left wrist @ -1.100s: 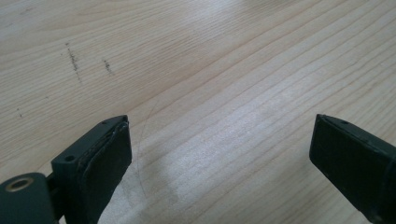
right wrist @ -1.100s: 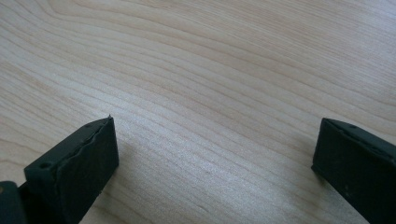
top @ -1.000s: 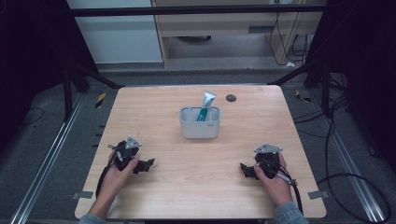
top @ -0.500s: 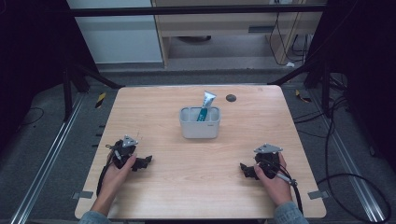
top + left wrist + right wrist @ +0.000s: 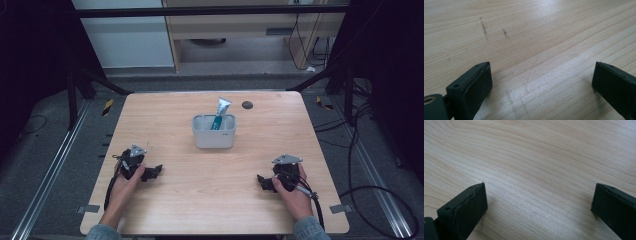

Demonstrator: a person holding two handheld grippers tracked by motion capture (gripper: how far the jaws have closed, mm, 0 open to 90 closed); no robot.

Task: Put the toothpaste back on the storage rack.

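Observation:
A small grey bin stands near the middle of the wooden table, a little toward the far side. A teal and white tube leans upright inside it. My left gripper rests low over the front left of the table, jaws pointing right, open. In the left gripper view my left gripper has bare wood between its wide-apart jaws. My right gripper rests at the front right, jaws pointing left, open. My right gripper likewise holds nothing, with wood grain between its jaws.
A small dark round spot lies on the table behind the bin to the right. Dark frame posts and cables surround the table, and a cabinet stands on the floor beyond the far edge.
The left hand and its gripper have shifted slightly; the jaws now point more to the right. The right gripper has stayed put.

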